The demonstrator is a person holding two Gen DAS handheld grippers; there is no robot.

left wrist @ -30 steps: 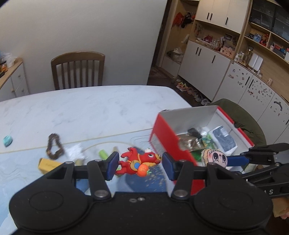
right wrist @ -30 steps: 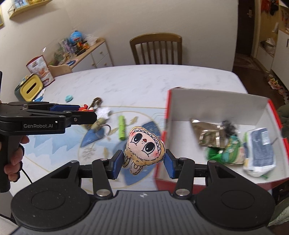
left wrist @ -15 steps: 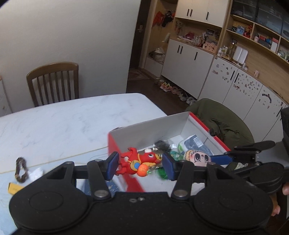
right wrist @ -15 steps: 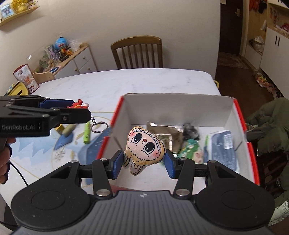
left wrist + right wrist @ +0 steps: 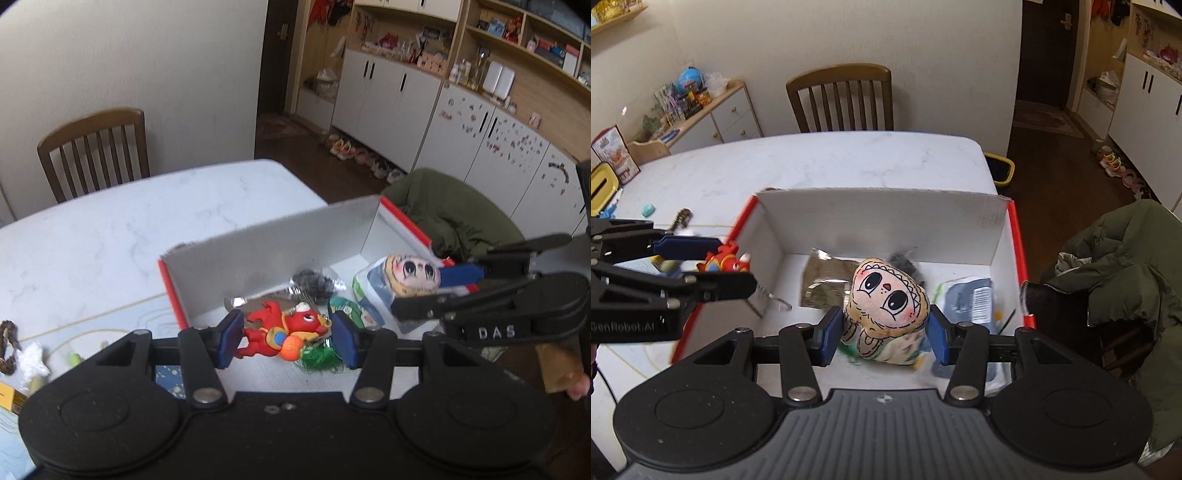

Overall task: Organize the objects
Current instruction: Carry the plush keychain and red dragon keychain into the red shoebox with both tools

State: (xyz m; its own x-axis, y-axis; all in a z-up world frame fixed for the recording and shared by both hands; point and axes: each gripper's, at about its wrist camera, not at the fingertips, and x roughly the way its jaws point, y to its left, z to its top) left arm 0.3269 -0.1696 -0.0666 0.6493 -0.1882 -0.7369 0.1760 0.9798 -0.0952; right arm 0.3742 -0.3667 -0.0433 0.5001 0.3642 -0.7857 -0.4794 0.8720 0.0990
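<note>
I see the marble table (image 5: pixel 820 162) carrying the red-edged white box (image 5: pixel 882 218), with packets lying on its floor. My right tongs (image 5: pixel 884 334) are clamped on the plush face doll (image 5: pixel 888 299), held above the box's inside. My left tongs (image 5: pixel 284 334) pinch the red dragon figure (image 5: pixel 282 326) over the box's near left corner.

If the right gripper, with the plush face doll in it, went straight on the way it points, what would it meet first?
Probably the items on the box floor: the right gripper points down into the red box, with the plush face doll over the foil packet and blue-white pouch. Depth is unclear.
</note>
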